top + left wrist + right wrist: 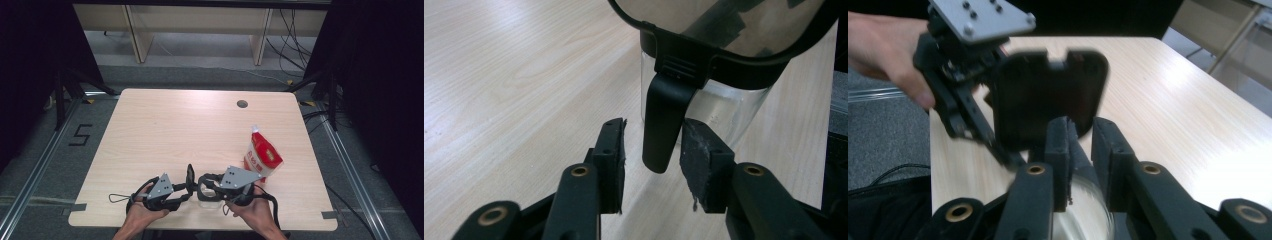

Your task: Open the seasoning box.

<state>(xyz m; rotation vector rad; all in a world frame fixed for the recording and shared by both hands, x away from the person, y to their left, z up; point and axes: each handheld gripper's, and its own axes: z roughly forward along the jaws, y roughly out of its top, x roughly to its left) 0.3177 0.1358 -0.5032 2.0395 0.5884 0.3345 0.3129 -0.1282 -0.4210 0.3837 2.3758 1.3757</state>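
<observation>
Glass jar (724,107) with black hinged lid (1050,102) is stood near the bench (165,130) front edge, between both tools. Its lid latch tab (664,125) hangs between the left hand-held gripper (651,160) pads, untouched, jaws part open. The right hand-held gripper (1080,150) is set narrow over the rim; contact cannot be told. Risk: jar could be tipped or slid off the edge if the raised lid is pushed unrestrained. Red pouch (262,155) stands well right.

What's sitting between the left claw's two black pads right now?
In the left gripper view, the clear glass jar's black lid tab hangs between the left claw pads, which are not pressing it.
</observation>
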